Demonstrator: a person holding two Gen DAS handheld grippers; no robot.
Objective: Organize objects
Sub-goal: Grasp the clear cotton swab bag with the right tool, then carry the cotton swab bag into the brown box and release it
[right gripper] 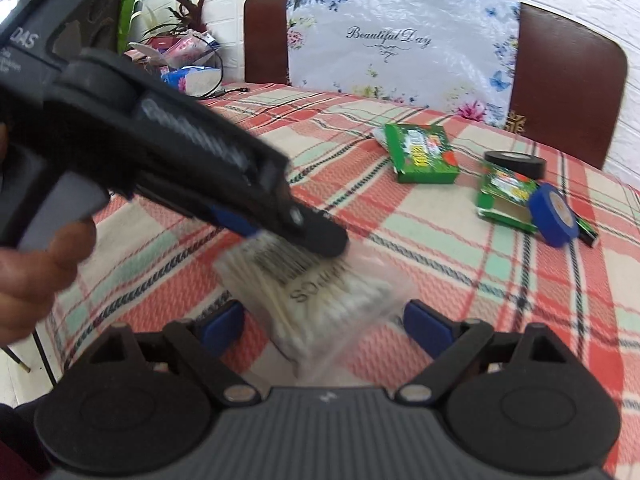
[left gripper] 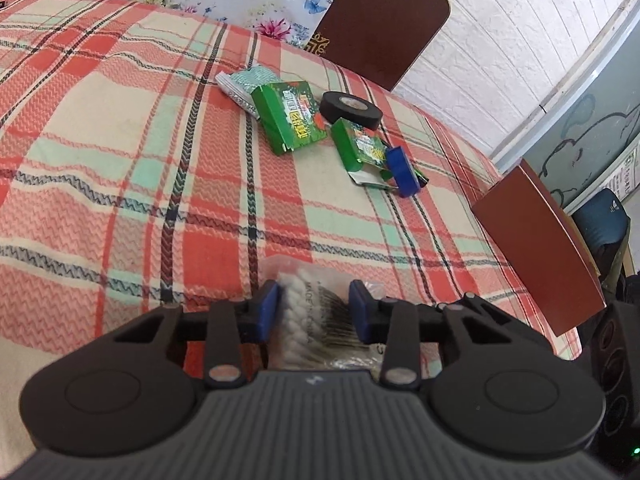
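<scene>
Plaid tablecloth (left gripper: 120, 168), red/cream/mint with dark lines, covers the table; brown chair backs and a floral plastic sheet (right gripper: 400, 52) behind. Task item: clear plastic bag of cotton swabs (left gripper: 310, 304), white tips bundled tight, black print and a barcode on the film. Bag sits at the near edge of the table, lifted off the cloth in the right wrist view (right gripper: 320, 300), blurred there. Left gripper (left gripper: 314, 310): blue pads pinch the bag on both sides. Right gripper (right gripper: 324, 326): jaws spread wide, bag's lower end between them, pads not touching it. Farther back, well apart from the bag: two green boxes (left gripper: 286, 118), black tape roll (left gripper: 351, 109), blue tape roll (right gripper: 554, 216) leaning on the nearer box, foil packet (left gripper: 244, 82).
</scene>
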